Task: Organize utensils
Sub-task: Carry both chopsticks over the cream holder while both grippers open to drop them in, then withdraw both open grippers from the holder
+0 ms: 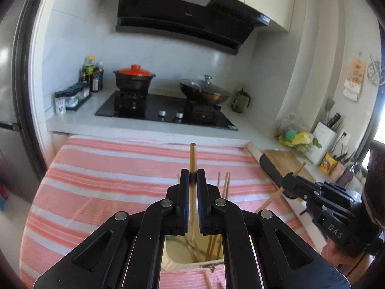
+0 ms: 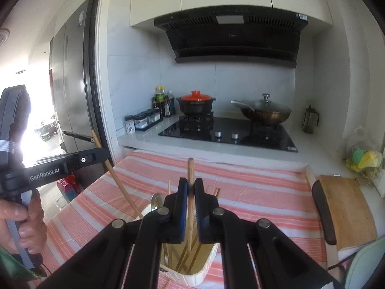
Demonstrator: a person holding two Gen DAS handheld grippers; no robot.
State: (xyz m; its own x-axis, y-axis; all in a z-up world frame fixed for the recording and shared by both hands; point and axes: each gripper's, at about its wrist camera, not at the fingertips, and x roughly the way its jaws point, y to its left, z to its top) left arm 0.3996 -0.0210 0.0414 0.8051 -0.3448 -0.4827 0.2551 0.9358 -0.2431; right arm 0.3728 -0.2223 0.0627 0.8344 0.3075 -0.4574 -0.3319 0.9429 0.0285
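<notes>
Two grippers, each w/ fingers clamped on one chopstick: left gripper (image 1: 192, 175) holds left chopstick (image 1: 193, 154), right gripper (image 2: 190, 187) holds right chopstick (image 2: 190, 168), both above cream utensil holder (image 2: 204, 269) w/ more chopsticks inside, on striped bench cloth (image 1: 108, 180).

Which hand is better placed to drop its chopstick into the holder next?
Right, probably. The right gripper holds its chopstick above the white holder; the left gripper looks similarly close.
</notes>
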